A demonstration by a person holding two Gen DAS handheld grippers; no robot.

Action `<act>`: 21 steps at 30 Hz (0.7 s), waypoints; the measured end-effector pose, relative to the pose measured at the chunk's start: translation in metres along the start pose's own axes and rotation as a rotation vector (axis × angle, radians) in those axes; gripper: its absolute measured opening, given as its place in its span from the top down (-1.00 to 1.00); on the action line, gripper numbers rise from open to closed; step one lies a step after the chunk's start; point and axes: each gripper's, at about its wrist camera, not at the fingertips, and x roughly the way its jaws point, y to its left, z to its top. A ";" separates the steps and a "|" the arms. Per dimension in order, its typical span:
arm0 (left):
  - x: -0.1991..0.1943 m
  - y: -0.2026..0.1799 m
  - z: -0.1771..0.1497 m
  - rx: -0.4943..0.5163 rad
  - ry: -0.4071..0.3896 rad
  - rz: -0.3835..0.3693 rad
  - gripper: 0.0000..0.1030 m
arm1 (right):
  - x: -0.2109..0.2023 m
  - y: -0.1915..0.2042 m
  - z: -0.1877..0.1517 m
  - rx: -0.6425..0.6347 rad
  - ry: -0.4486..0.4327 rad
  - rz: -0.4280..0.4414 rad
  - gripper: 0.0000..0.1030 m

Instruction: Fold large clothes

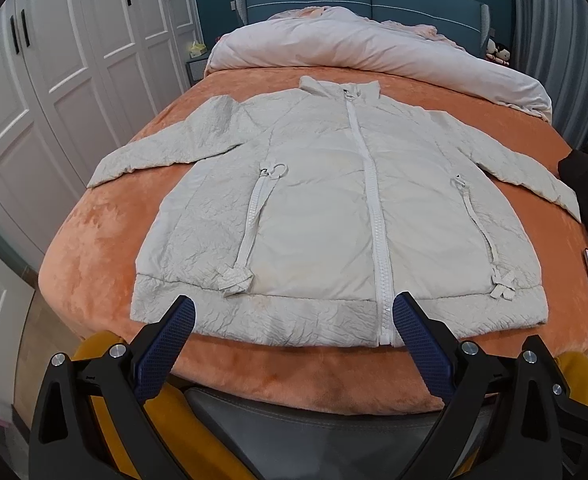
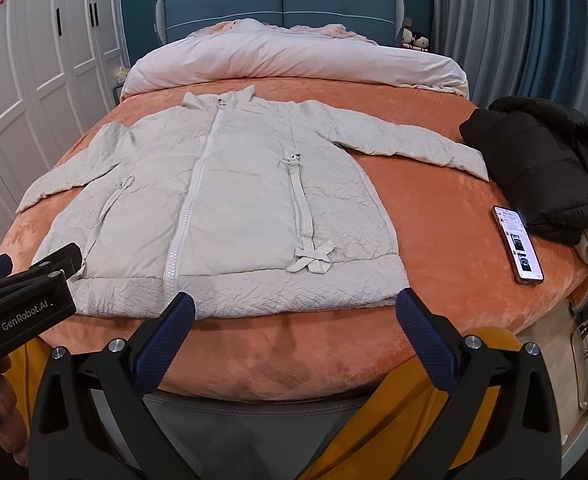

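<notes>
A pale grey-white zipped jacket lies flat, front up, on the orange bedspread, sleeves spread out to both sides and hem toward me. It also shows in the right wrist view. My left gripper is open and empty, hovering just above the hem near the centre zipper. My right gripper is open and empty, just short of the hem's right part. The left gripper's body shows at the left of the right wrist view.
A black puffy jacket lies at the bed's right edge by the right sleeve end. A phone lies screen up next to it. A folded pink duvet covers the bed's far end. White wardrobes stand on the left.
</notes>
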 end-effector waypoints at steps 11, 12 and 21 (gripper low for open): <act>-0.002 0.000 0.000 0.001 0.000 -0.003 -0.88 | -0.005 0.001 0.000 -0.001 -0.008 0.008 -0.90; -0.002 0.000 0.000 -0.001 0.000 -0.003 -0.88 | -0.004 0.002 0.000 -0.002 -0.008 0.005 -0.90; -0.003 0.000 -0.001 0.001 0.001 -0.005 -0.88 | -0.005 0.002 0.000 -0.003 -0.007 0.006 -0.90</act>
